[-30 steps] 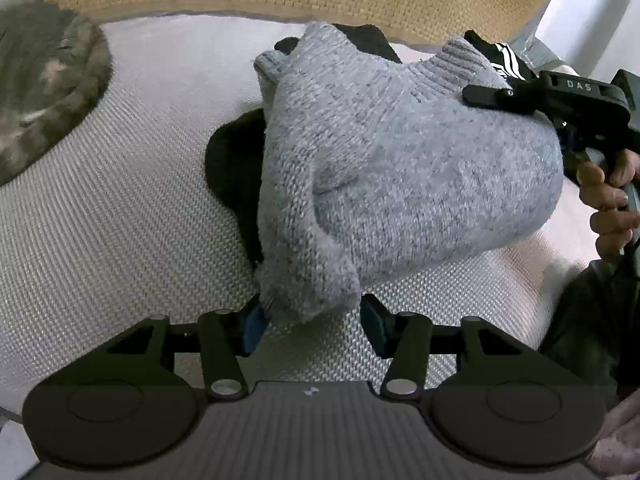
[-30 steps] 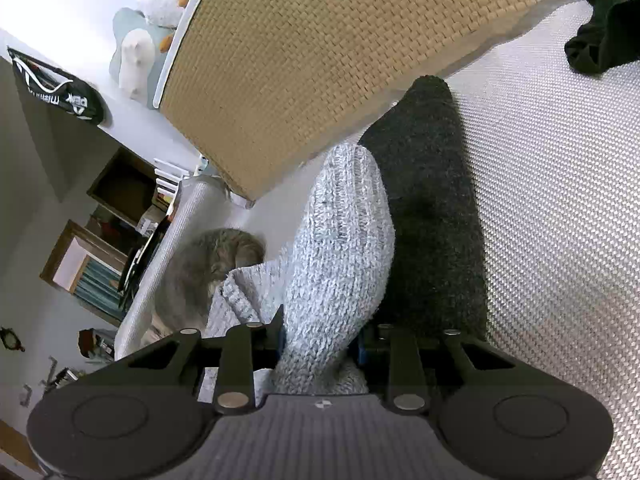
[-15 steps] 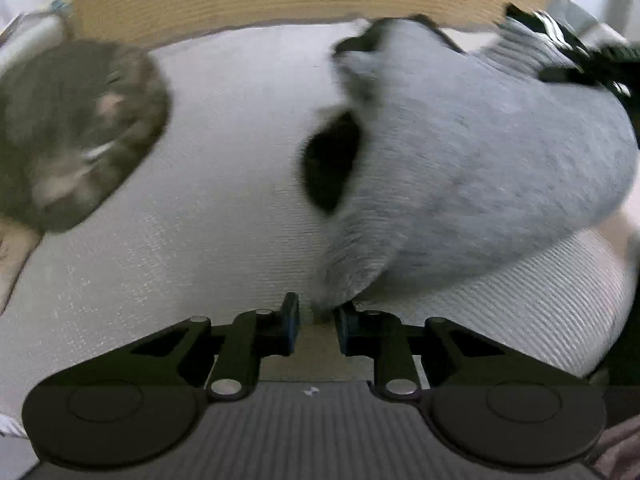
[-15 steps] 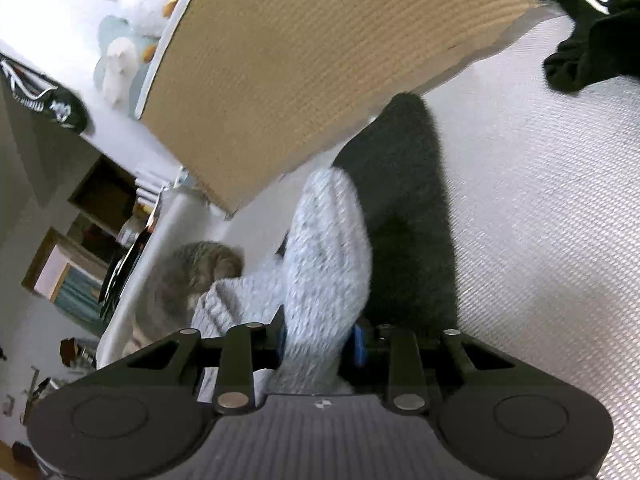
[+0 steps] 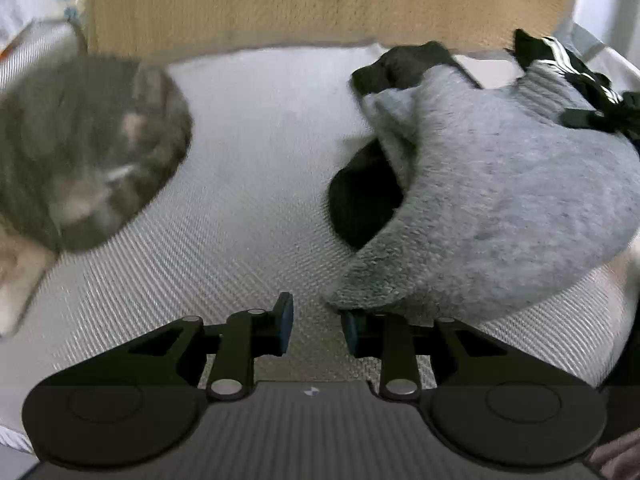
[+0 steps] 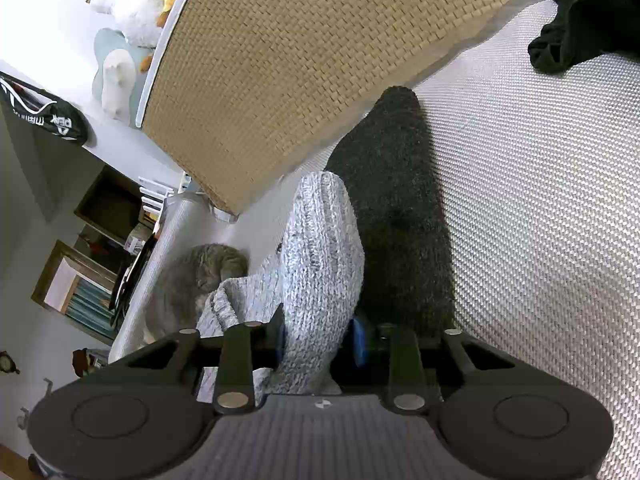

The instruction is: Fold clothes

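Right gripper [image 6: 318, 340] is pinching a fold of the grey knit sweater [image 5: 500, 200], jaws pressed on it, likely lifting that edge to carry it over. Left gripper [image 5: 316, 328] is hovering at the sweater's near hem, jaws spread, holding nothing. Sweater is draping over a dark garment [image 6: 400, 208] at 2 o'clock on the woven mattress [image 5: 248, 152]. A cat [image 5: 80, 152] is lying at 10 o'clock; wicker headboard [image 6: 320, 60] at 12.

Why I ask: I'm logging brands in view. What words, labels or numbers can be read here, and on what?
"PEAK", probably, seen upside down: white lettering on the black bag by the wall; its smaller second line is too blurred to read.
Black garment: a white emblem, cut off at the frame edge, unreadable.
Left wrist view: motion-blurred, no legible text.
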A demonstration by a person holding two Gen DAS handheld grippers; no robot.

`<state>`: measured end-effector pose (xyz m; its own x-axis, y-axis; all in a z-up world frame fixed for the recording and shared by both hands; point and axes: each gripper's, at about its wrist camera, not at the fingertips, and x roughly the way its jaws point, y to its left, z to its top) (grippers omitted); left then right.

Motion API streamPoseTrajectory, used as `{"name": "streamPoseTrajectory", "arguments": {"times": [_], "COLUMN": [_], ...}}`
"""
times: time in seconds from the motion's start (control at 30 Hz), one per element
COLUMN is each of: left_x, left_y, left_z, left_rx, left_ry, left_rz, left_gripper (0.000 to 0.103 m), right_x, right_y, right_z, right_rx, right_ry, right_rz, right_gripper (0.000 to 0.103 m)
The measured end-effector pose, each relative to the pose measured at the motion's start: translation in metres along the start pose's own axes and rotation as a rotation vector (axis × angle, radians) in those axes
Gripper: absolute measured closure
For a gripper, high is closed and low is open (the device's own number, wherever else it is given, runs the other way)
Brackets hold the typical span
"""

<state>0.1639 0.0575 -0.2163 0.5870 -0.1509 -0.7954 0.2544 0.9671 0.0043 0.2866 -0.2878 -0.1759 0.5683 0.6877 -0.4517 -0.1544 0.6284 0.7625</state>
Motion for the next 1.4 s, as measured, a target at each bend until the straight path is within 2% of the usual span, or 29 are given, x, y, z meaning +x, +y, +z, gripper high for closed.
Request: {"name": "streamPoseTrajectory", "arguments": {"times": [0.23, 0.37, 0.53, 0.7, 0.9, 0.97, 1.27, 1.4], "left_x": [-0.021, -0.017, -0.013, -0.009, -0.014, -0.017, -0.026, -0.038], "left_y": [-0.033, -0.037, -0.029, -0.017, -0.005, -0.003, 0.026, 0.026], "left_z": [0.003, 0.007, 0.006, 0.004, 0.000, -0.001, -0.008, -0.006], "left_rx": [0.142, 0.189, 0.173, 0.123, 0.084, 0.078, -0.090, -0.100], "left_ry": [-0.095, -0.095, -0.072, -0.002, 0.002, 0.001, -0.009, -0.045], "left_rz": [-0.097, -0.072, -0.052, -0.037, -0.030, -0.027, -0.025, -0.033], "left_gripper": [0.074, 0.072, 0.069, 0.063, 0.058, 0.057, 0.052, 0.052], "right_x": [0.001, 0.000, -0.002, -0.007, -0.007, -0.007, -0.011, -0.009], "right_y": [0.000, 0.004, 0.004, 0.019, 0.039, 0.037, 0.030, 0.028], "right_z": [-0.001, -0.001, -0.002, -0.001, -0.002, -0.003, -0.007, -0.007], "right_rx": [0.009, -0.014, -0.021, -0.072, -0.164, -0.145, -0.095, -0.092], "right_ry": [-0.003, 0.000, 0.003, 0.019, 0.030, 0.024, 0.011, 0.005], "right_rz": [0.004, -0.005, -0.007, -0.016, -0.063, -0.062, -0.050, -0.050], "right_gripper": [0.068, 0.068, 0.066, 0.066, 0.066, 0.066, 0.063, 0.063]}}
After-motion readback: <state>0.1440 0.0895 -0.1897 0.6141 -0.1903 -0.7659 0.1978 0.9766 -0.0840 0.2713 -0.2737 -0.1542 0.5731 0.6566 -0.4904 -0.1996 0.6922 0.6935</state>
